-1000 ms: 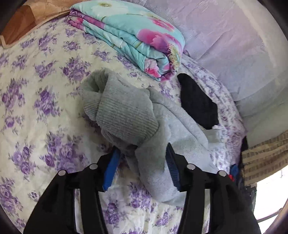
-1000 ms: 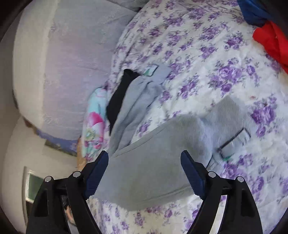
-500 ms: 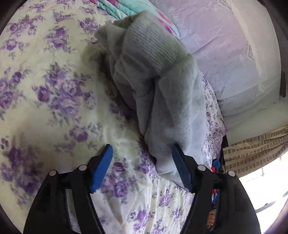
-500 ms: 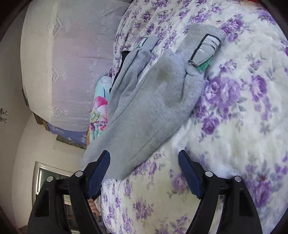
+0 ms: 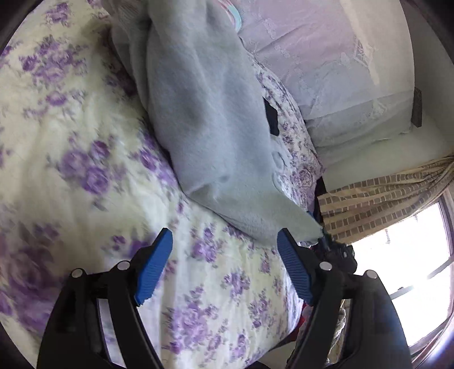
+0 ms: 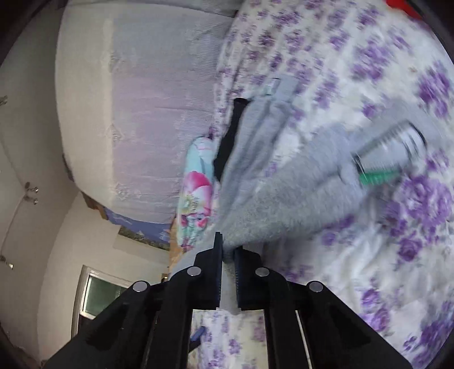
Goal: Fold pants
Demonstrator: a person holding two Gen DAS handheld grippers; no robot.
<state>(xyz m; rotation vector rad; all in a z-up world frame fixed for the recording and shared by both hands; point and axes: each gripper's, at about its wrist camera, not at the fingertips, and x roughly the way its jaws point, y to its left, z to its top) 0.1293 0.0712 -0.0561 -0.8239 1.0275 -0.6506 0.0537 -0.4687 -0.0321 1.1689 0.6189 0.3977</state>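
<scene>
Grey fleece pants (image 5: 204, 113) lie stretched along the purple-flowered bedsheet (image 5: 71, 136). My left gripper (image 5: 224, 235) hovers low over the sheet with its jaws opening; only sheet lies between them, and the pants' near edge sits just beyond the right finger (image 5: 295, 269). In the right wrist view the pants (image 6: 283, 204) run away from me, with the labelled waistband (image 6: 391, 150) at the far right. My right gripper (image 6: 228, 247) is closing, and its pads pinch the near grey edge of the pants. That pinched corner and a black gripper tip (image 5: 337, 252) also show in the left wrist view.
A folded floral quilt (image 6: 195, 193) and a black garment (image 6: 229, 136) lie past the pants near a pale lilac headboard cover (image 5: 326, 56). A checked curtain (image 5: 383, 198) and bright window (image 5: 411, 269) are off the bed's edge. Red cloth (image 6: 408, 8) peeks in at the top.
My left gripper let go of the bunched pants, widened and slid back along the sheet. My right gripper went from wide open over the pants to pinched on their near edge.
</scene>
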